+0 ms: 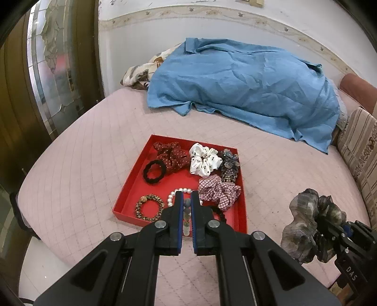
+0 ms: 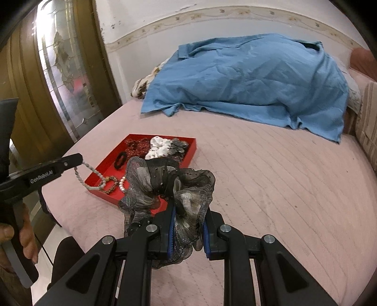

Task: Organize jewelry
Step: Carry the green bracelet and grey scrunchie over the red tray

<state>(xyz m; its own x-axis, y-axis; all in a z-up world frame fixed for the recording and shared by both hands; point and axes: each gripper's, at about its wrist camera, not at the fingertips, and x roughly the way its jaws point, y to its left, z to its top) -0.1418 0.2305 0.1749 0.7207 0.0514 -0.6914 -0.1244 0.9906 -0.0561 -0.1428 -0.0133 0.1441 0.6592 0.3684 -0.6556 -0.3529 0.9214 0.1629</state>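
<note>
A home bedroom: a pink quilted bed point(image 1: 94, 146) against a wall with a patterned border point(image 1: 212, 14), a rumpled blue sheet point(image 1: 247, 89), a leaded-glass door point(image 2: 63, 77).

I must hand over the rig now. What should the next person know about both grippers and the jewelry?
Left gripper: shut on a bead strand hanging above the red tray.
Right gripper: shut on a grey sheer scrunchie, held outside the tray.
Done: several scrunchies, hair ties and a pearl bracelet lie in the tray.
Left: put both held pieces in the tray.
</note>
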